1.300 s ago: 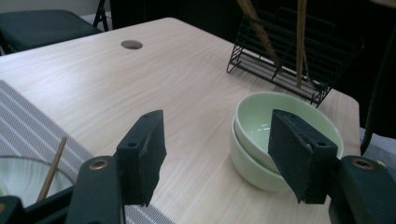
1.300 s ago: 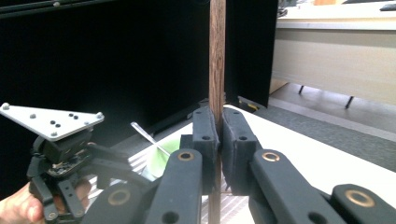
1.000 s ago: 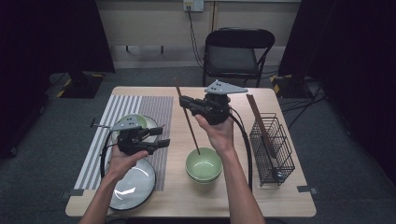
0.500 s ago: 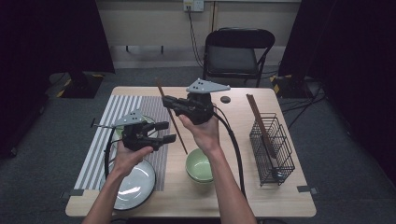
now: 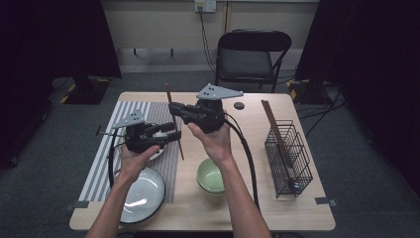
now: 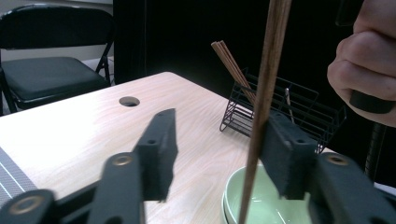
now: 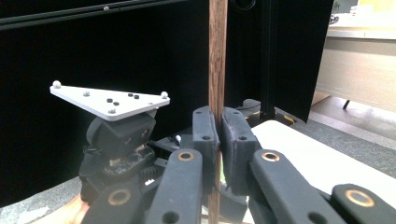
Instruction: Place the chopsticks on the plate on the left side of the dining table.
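**High view: a chopstick pinched by one gripper, passing between the jaws of the other**

High view shows the right gripper (image 5: pixel 174 110) held above the table (image 5: pixel 247 124), its jaws pressed tight on a dark wooden chopstick (image 5: pixel 176 129). In the right gripper view the stick (image 7: pixel 217 70) stands upright between the two pads, which meet on it from either side, part of its length rising above them and part hanging below.

The left gripper (image 5: pixel 171 136) sits just below and beside the right one. In the left gripper view its jaws are partly apart and have just been closing, with the lower part of the chopstick (image 6: pixel 264 107) between them: the stick lies against the jaw on that view's right, while the other jaw stands clear of it, so the pads do not clamp it.

Containers:
- A green bowl (image 5: pixel 210 176) sits on the table below the fingers of both grippers; in the left gripper view the chopstick's lower end crosses in front of its rim (image 6: pixel 233 186). I see nothing inside it.
- A white plate (image 5: pixel 143 196) lies under the left forearm, partly on the striped mat (image 5: pixel 106 158).
- A black wire basket (image 5: pixel 289 153), well to the right of the fingers, holds a bundle of chopsticks (image 5: pixel 275 129) leaning out of it and a utensil I cannot identify.
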The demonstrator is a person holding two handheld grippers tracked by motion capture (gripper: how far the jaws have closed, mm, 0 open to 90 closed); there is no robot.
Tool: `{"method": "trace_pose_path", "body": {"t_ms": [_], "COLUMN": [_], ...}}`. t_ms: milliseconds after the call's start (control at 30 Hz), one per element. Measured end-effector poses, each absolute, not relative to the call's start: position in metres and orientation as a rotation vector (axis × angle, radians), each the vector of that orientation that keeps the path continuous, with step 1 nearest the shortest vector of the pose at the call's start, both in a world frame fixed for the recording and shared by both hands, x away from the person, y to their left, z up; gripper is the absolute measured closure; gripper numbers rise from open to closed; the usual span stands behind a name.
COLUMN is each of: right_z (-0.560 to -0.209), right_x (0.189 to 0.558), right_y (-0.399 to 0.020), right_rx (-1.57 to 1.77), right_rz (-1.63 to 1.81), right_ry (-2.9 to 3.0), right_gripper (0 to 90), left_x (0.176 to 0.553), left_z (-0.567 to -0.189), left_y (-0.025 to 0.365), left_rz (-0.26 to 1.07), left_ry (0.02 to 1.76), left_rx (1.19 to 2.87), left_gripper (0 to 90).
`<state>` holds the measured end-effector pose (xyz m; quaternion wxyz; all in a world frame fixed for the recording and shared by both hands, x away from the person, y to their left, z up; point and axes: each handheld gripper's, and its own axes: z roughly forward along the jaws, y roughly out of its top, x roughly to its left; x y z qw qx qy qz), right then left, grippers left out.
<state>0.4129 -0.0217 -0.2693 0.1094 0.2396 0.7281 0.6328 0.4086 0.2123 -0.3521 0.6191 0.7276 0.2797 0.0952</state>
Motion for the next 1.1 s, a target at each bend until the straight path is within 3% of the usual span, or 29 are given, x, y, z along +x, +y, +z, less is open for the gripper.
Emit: {"method": "trace_pose_path", "body": {"t_ms": [400, 967, 1100], "right_z": [-0.274, -0.28, -0.28], "right_x": [0.415, 0.415, 0.414], "right_y": [-0.016, -0.03, -0.032], "right_rx": [0.705, 0.704, 0.673], "right_rz": [1.868, 1.92, 1.931], "right_ry": [2.165, 2.125, 2.135], "right_gripper": [85.0, 83.4, 74.0], "left_x": [0.405, 0.405, 0.406], "left_z": [-0.344, -0.345, -0.347], "left_y": [0.204, 0.204, 0.203], "left_rz": [0.175, 0.168, 0.173], "left_ry": [0.548, 0.537, 0.549], "left_rx": [1.695, 1.703, 1.711], "left_gripper": [79.6, 85.0, 85.0]}}
